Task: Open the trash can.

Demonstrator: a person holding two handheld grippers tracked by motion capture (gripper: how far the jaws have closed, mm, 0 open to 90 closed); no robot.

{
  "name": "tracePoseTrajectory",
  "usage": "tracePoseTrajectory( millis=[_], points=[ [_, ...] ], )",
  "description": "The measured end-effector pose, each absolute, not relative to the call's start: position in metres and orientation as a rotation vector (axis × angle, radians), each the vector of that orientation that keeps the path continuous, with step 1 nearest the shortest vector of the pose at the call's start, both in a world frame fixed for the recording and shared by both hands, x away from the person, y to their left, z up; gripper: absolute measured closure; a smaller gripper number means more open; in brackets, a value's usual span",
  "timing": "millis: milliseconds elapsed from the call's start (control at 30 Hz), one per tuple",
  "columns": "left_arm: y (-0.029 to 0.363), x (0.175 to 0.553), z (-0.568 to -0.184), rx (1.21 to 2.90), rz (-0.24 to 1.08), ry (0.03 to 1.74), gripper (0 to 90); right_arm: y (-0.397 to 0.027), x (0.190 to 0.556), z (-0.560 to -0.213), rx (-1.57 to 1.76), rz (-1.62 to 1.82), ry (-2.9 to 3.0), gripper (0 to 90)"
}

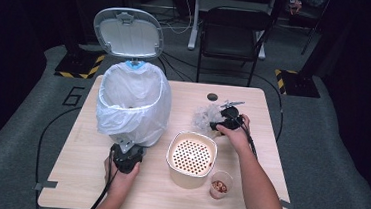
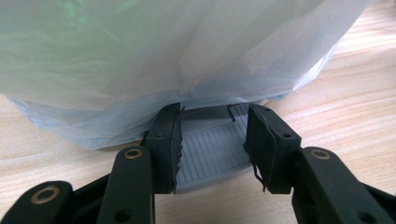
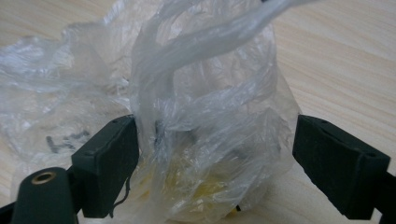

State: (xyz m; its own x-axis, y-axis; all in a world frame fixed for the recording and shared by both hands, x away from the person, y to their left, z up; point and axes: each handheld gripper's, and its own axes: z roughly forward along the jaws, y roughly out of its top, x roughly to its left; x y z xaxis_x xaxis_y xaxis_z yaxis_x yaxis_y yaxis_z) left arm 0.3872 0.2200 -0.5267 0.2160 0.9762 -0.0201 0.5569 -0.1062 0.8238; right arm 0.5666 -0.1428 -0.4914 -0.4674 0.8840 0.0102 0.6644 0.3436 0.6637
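Note:
A white-lined trash bin (image 1: 133,103) stands on the left of the table (image 1: 82,176) with its grey lid (image 1: 128,32) raised. My left gripper (image 2: 212,116) sits low at the bin's front, shut on the grey ribbed pedal (image 2: 210,154), under the hanging liner (image 2: 140,60). In the high view the left gripper (image 1: 127,152) is at the bin's base. A crumpled clear plastic bag (image 3: 210,116) with something yellow inside lies between the jaws of my right gripper (image 3: 215,135), which is open. One pad (image 3: 109,161) touches the film and the other stands apart. The right gripper (image 1: 221,121) meets the bag (image 1: 205,116) right of centre.
A beige basket with a perforated bottom (image 1: 191,157) stands at the table's middle front. A small cup of reddish-brown pieces (image 1: 220,185) is beside it on the right. A dark round disc (image 1: 212,96) lies near the far edge. A black chair (image 1: 231,33) stands behind the table.

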Motion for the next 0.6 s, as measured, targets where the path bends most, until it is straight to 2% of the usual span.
tracePoseTrajectory(
  millis=[133, 200, 233, 300, 400, 500, 533, 600],
  points=[
    [0.2202, 0.3869, -0.5262, 1.77, 0.724, 1.434, 55.5, -0.1412, 0.567, -0.4937, 1.35, 0.84, 2.275, 25.2],
    [0.2201, 0.3868, -0.5262, 1.77, 0.721, 1.436, 55.4, -0.141, 0.567, -0.4939, 1.345, 0.838, 2.278, 26.8],
    [0.2201, 0.3869, -0.5264, 1.768, 0.725, 1.434, 55.4, -0.1403, 0.5668, -0.494, 1.331, 0.823, 2.294, 32.4],
    [0.2201, 0.3869, -0.5262, 1.77, 0.722, 1.435, 55.4, -0.1402, 0.5667, -0.4939, 1.326, 0.821, 2.298, 33.7],
    [0.22, 0.3868, -0.5262, 1.769, 0.72, 1.436, 55.4, -0.1411, 0.5669, -0.4935, 1.33, 0.845, 2.298, 40.3],
    [0.2198, 0.3868, -0.5263, 1.765, 0.72, 1.436, 55.5, -0.1432, 0.5679, -0.4933, 1.339, 0.842, 2.329, 53.6],
    [0.2198, 0.3868, -0.5263, 1.765, 0.72, 1.436, 55.4, -0.1432, 0.5679, -0.4933, 1.339, 0.842, 2.329, 53.6],
    [0.2199, 0.3869, -0.5262, 1.767, 0.722, 1.436, 55.4, -0.1442, 0.5675, -0.4933, 1.341, 0.847, 2.342, 61.2]
  ],
)
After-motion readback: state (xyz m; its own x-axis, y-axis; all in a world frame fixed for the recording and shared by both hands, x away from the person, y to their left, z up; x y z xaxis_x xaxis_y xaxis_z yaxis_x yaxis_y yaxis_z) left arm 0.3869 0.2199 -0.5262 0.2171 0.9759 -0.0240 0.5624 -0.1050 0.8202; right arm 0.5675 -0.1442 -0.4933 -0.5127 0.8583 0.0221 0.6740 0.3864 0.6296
